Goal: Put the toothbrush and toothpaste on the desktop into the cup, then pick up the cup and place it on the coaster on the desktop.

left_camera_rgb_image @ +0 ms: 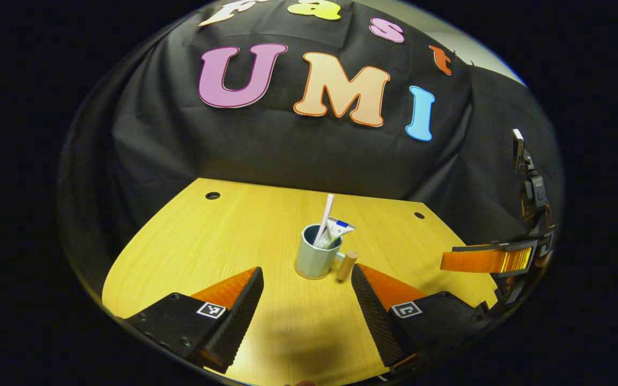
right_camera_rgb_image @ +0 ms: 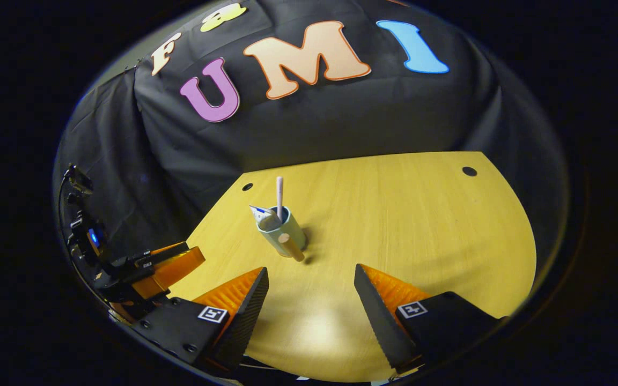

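A pale green cup (left_camera_rgb_image: 314, 262) with a wooden peg handle (left_camera_rgb_image: 347, 265) stands upright on the yellow desktop (left_camera_rgb_image: 191, 241). A white toothbrush (left_camera_rgb_image: 326, 214) and a white toothpaste tube (left_camera_rgb_image: 338, 228) stick out of its mouth. My left gripper (left_camera_rgb_image: 306, 300) is open, a short way in front of the cup, with nothing between its fingers. In the right gripper view the same cup (right_camera_rgb_image: 287, 233), with the toothbrush (right_camera_rgb_image: 279, 195) and the tube (right_camera_rgb_image: 260, 214) in it, stands ahead and to the left of my right gripper (right_camera_rgb_image: 311, 300). That gripper is open and holds nothing.
Small round holes (left_camera_rgb_image: 212, 195) (left_camera_rgb_image: 419, 215) mark the desktop's far corners. Black cloth walls close the booth behind the table. One finger (left_camera_rgb_image: 480, 261) of the right gripper shows at the table's right edge, and the left gripper's body (right_camera_rgb_image: 164, 265) shows at the left edge.
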Demonstrator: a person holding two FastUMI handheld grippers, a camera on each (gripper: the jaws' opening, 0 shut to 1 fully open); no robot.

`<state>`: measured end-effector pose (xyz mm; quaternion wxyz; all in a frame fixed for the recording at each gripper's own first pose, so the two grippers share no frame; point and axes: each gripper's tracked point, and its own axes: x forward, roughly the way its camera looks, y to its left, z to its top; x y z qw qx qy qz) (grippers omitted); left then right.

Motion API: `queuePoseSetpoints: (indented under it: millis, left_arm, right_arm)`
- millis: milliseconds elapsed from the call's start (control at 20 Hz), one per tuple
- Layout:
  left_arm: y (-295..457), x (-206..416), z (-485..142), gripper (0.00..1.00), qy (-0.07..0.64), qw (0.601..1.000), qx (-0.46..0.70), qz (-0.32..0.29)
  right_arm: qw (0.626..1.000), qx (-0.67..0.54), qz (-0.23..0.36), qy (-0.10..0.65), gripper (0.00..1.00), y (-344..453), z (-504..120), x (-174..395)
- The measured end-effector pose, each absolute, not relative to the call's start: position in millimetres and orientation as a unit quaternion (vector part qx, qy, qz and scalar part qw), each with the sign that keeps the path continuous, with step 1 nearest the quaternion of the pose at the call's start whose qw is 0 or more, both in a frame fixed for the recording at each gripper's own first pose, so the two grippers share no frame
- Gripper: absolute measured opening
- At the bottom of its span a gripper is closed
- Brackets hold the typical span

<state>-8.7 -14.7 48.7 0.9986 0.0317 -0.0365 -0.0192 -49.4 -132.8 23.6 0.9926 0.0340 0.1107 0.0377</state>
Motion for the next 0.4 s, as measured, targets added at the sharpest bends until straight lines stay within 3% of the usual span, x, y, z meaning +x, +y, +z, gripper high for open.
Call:
queuePoseSetpoints:
  millis: [400]
  left_arm:
    - [-34.4,-3.0,52.5,0.95,-0.034,0.997,0.060,-0.042]
  right_arm:
    - [0.992,0.092,0.002,0.082,0.99,-166.6,29.9,-74.5]
